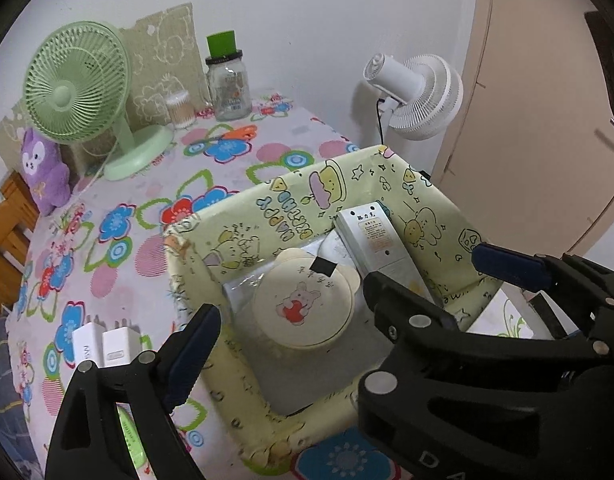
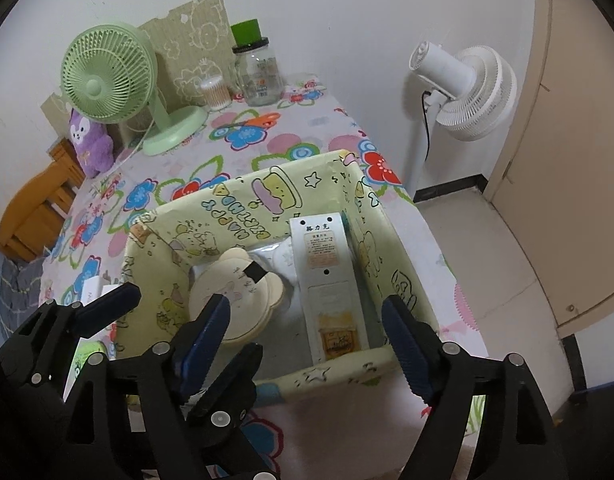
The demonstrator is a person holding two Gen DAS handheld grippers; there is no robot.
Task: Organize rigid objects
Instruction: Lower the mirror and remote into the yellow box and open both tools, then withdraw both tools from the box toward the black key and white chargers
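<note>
With both sets of jaws wide and empty, left gripper and right gripper hover over box; remote at 3 o'clock inside, round lid at 9. Risk: clipping the box wall w/ a finger, shifting box.

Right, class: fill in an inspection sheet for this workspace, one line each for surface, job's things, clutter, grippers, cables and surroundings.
Surface: table under a flowered cloth.
Job's things: yellow box holds a round bear-eared case and a white remote; white chargers lie outside it.
Clutter: green fan, purple plush, glass jar, cotton swabs.
Grippers: left gripper and right gripper open, holding nothing.
Cables: black cord on the white fan.
Surroundings: white wall, beige door.
</note>
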